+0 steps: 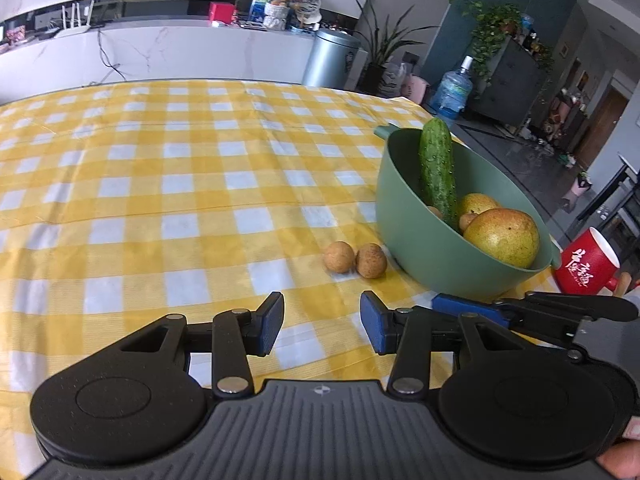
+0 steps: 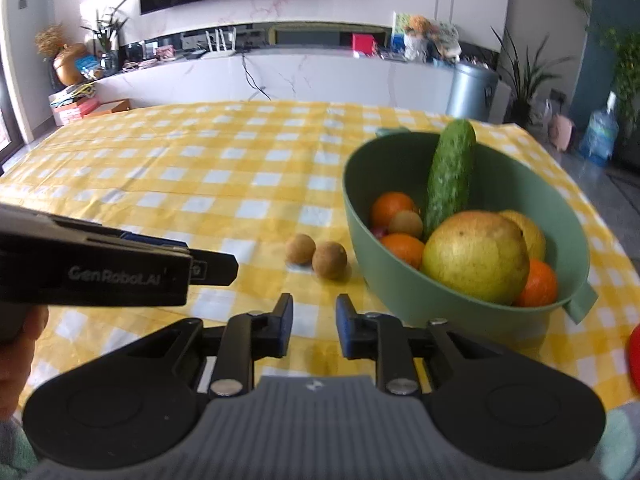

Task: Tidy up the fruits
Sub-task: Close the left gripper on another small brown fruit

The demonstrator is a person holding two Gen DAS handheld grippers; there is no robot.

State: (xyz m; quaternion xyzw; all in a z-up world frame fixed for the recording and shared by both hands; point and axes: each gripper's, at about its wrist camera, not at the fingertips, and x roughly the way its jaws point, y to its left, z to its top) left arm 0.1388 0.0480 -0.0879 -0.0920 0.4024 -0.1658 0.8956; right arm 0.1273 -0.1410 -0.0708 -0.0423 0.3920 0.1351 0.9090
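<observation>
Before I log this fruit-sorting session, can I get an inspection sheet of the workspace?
Surface: yellow-and-white checked tablecloth, smooth.
Job's things: green plastic bowl holding a green cucumber leaning upright, a large yellow-green fruit and oranges; two small round brown fruits side by side on the cloth beside the bowl.
Clutter: red mug with white lettering just beyond the bowl.
Grippers: left gripper open, empty; right gripper fingers nearly together, nothing between.
Cables: black cable hanging at the white counter behind.
Surroundings: metal bin, blue water bottle, potted plants.
</observation>
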